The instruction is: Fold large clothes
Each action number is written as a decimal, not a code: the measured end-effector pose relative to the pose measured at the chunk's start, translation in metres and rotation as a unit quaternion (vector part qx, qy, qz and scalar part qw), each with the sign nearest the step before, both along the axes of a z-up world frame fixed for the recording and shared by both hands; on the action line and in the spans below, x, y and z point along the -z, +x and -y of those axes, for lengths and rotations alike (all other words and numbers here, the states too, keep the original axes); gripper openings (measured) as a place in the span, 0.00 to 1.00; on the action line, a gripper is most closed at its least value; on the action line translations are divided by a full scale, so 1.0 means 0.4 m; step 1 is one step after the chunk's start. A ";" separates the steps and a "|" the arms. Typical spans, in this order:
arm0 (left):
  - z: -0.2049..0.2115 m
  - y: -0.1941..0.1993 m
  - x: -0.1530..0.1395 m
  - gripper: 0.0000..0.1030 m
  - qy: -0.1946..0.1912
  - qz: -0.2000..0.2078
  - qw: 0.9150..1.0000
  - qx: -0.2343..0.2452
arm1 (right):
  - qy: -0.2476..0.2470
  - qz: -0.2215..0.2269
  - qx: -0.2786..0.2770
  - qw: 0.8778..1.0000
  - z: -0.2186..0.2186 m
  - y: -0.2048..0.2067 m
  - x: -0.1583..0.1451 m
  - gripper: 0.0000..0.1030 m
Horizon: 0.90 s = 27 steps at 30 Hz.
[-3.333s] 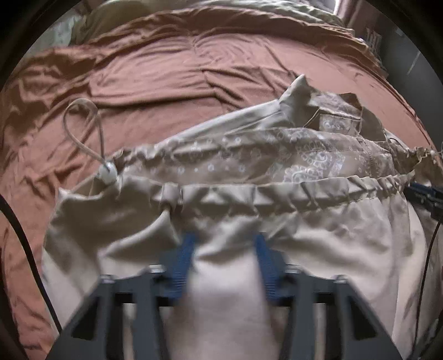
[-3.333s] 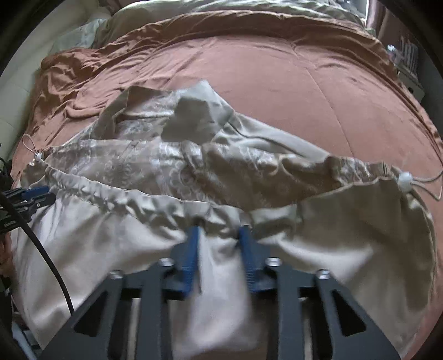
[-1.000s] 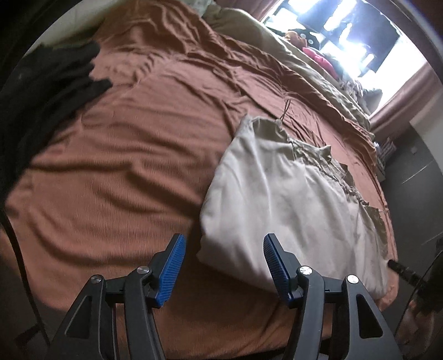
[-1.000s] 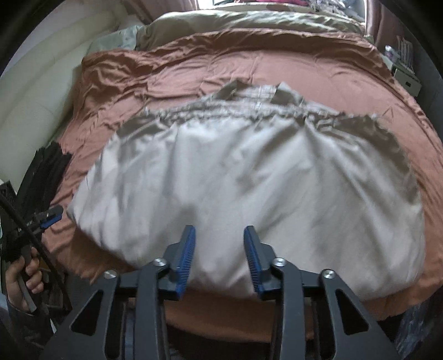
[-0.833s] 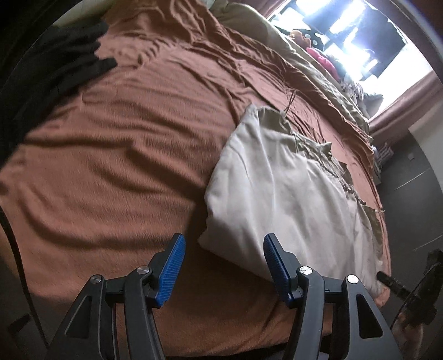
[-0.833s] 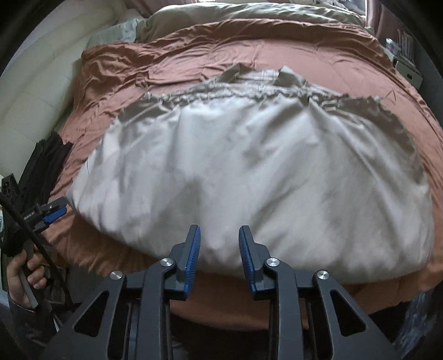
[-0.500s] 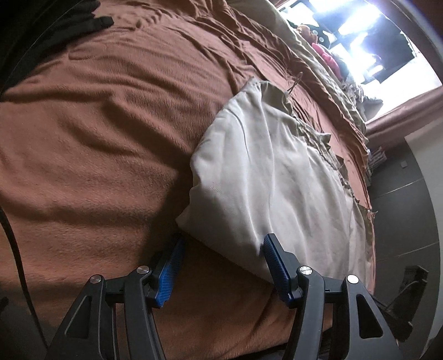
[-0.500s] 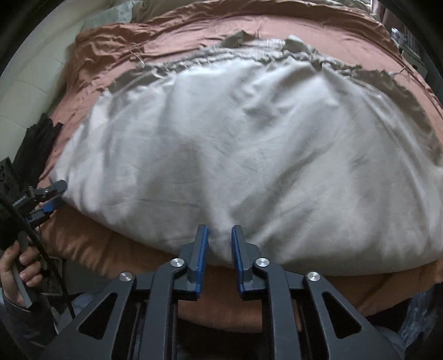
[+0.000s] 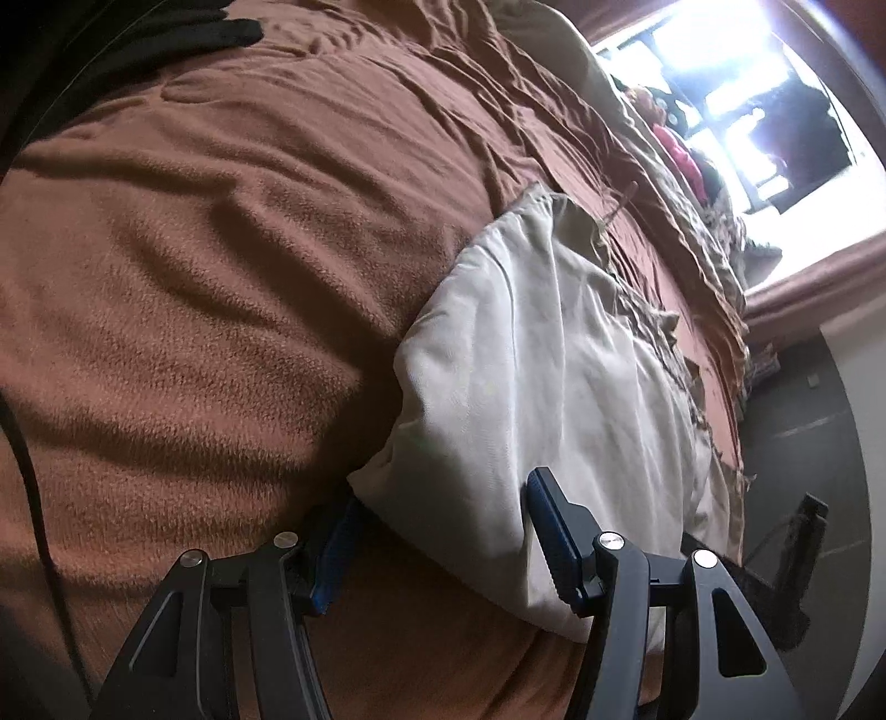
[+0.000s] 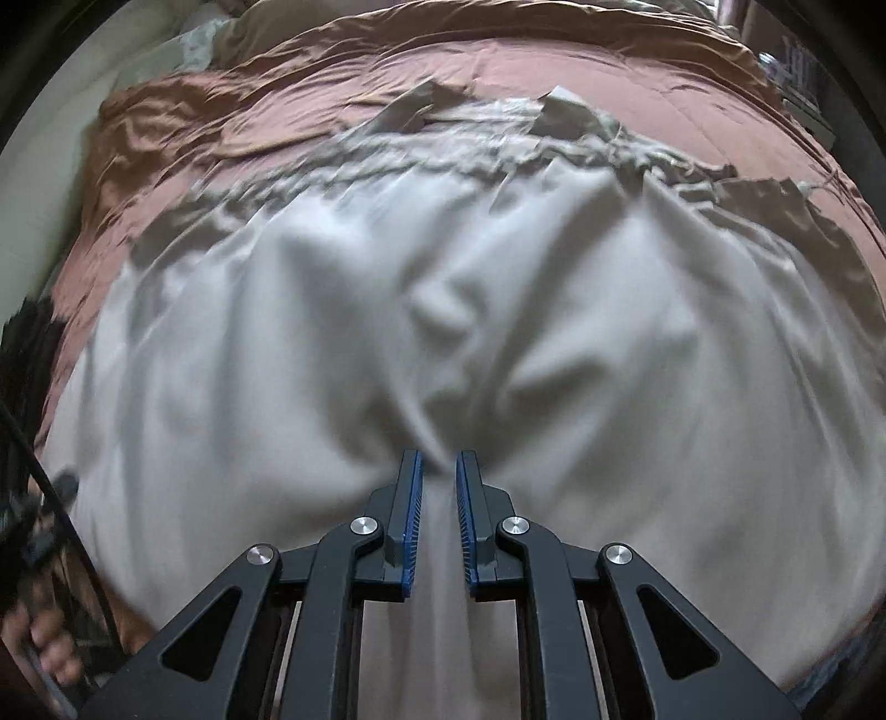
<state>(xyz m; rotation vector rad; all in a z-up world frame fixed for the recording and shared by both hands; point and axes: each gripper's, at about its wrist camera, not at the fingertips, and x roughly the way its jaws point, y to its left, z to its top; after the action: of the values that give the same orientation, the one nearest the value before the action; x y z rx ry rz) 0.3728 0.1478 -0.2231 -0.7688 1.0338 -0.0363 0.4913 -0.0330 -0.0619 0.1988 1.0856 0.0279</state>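
A large beige garment lies folded on the brown bed cover, with its gathered patterned edge on the far side. My left gripper stands open astride the garment's near left corner. One finger lies low beside and partly under that corner and the other rests above the cloth, neither pad pressing. In the right wrist view the garment fills the frame. My right gripper is shut to a narrow slit. Its tips push down into the middle of the near part, and the cloth puckers just ahead of them.
Black clothing lies at the bed's far left corner. A person's hand holds the other gripper at the lower left, blurred. A bright window and pink items lie beyond the bed. Dark floor runs along the right.
My right gripper narrowed, then moved forward and down from the garment's near edge onto the cloth. My left gripper sank, rolled, and came astride the near left corner.
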 end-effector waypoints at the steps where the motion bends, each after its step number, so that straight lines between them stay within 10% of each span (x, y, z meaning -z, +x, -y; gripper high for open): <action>1: -0.001 0.001 0.001 0.59 -0.002 -0.001 1.000 -0.005 | 0.004 0.000 0.004 1.000 0.009 0.023 0.004 0.09; 17: -0.005 0.006 0.006 0.59 -0.012 -0.016 0.997 -0.079 | 0.046 0.013 0.030 0.998 0.102 0.290 0.058 0.05; 27: -0.007 0.022 0.006 0.57 -0.005 -0.022 0.994 -0.103 | 0.070 0.034 0.012 0.997 0.101 0.268 0.017 0.05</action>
<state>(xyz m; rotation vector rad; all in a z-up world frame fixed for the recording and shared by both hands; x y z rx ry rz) 0.3816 0.1504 -0.2255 -0.8856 0.9913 0.1534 0.5986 -0.0733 -0.0687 0.3351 1.0133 0.0886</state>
